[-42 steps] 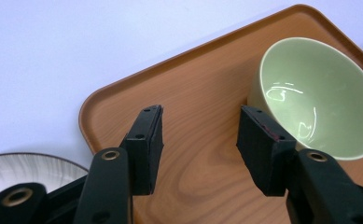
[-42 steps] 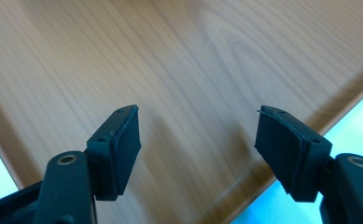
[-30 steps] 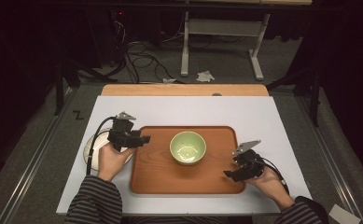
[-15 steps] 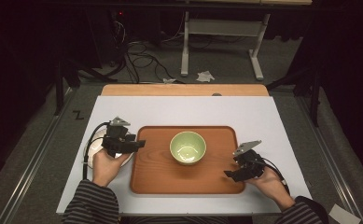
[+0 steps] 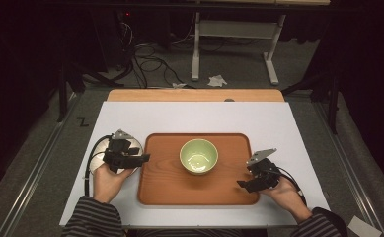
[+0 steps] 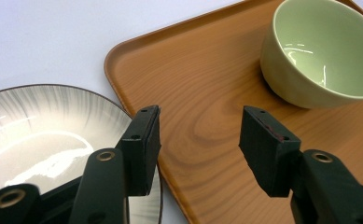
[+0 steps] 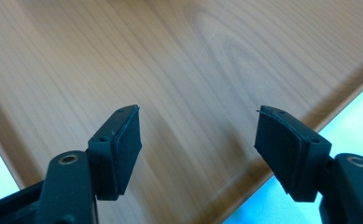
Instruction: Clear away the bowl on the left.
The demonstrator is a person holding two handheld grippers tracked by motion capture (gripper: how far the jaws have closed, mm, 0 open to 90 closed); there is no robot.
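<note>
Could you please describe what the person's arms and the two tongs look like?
Both forearms wear dark sleeves with thin pale stripes. The left tongs and right tongs are black with two flat jaws, each topped by a grey three-cornered plate. A black cable trails from each.

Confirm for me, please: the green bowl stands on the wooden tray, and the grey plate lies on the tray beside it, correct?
Not quite. The green bowl does stand on the wooden tray, but the grey plate lies off the tray, on the white table surface at its left edge, as the left gripper view shows.
</note>
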